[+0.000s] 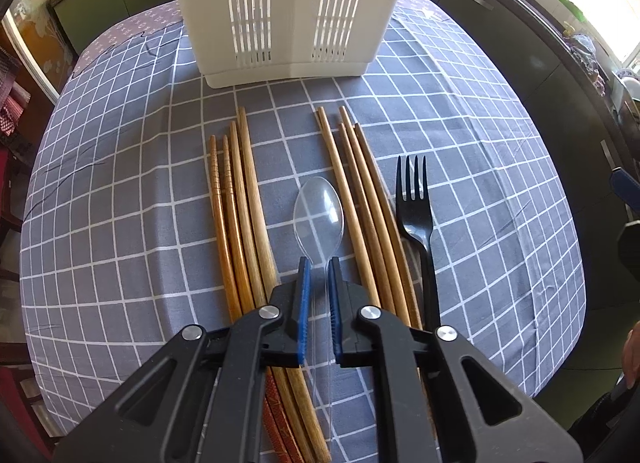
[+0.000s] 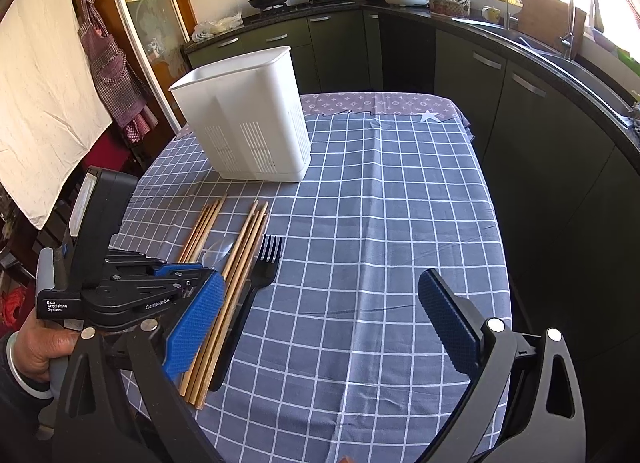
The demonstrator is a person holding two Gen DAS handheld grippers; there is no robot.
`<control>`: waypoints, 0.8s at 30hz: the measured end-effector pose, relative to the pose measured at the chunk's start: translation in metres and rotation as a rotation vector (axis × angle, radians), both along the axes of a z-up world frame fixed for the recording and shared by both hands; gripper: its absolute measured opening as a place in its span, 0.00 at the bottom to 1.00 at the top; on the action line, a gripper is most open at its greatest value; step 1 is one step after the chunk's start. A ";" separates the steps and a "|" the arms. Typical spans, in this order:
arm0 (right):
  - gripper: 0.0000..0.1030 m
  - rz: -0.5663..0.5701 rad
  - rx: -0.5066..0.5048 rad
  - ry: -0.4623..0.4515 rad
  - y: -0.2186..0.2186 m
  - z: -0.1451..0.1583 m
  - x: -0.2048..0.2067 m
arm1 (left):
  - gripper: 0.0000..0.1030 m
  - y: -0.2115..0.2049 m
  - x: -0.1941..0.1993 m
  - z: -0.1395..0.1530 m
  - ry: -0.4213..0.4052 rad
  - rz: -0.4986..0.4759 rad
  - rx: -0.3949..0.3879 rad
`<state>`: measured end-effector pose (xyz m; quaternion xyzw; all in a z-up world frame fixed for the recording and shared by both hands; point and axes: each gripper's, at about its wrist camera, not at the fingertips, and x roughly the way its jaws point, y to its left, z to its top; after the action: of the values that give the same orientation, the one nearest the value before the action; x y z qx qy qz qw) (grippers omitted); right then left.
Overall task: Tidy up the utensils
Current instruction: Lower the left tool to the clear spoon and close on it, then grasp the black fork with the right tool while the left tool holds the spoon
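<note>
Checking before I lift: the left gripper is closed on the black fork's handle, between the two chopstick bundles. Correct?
Not quite. The left gripper is closed on the clear plastic spoon, not the fork, which lies untouched outside the right bundle. The left wrist view shows it.

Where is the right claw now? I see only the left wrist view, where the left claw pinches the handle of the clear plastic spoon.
Observer: The right claw hangs over bare grey checked tablecloth. In its own view, that is to the right of the black plastic fork.
Operator: Does it hold something?
Observer: No, it is wide open and empty.
Operator: My view cuts off the top of the white slotted plastic utensil holder. Is the top open?
Observer: Yes, the top is open. The inside is hidden from this angle.
</note>
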<state>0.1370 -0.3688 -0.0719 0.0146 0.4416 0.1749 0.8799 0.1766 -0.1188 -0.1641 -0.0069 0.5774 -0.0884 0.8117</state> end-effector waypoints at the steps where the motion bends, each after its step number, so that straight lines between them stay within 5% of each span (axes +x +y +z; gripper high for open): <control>1: 0.91 0.003 -0.002 0.015 0.002 -0.002 0.003 | 0.09 0.001 -0.006 0.005 -0.014 0.003 -0.009; 6: 0.83 0.060 0.003 0.141 0.015 -0.019 0.022 | 0.09 0.011 -0.015 0.033 -0.119 0.011 -0.061; 13: 0.36 0.111 -0.021 0.305 0.052 -0.054 0.043 | 0.08 0.026 -0.030 0.070 -0.258 0.029 -0.086; 24: 0.18 0.129 -0.138 0.341 0.100 -0.074 0.043 | 0.08 0.034 -0.040 0.079 -0.304 0.012 -0.093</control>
<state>0.1804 -0.2692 -0.1455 -0.0446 0.5954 0.1951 0.7781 0.1365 -0.0851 -0.0853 -0.0345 0.4429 -0.1103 0.8891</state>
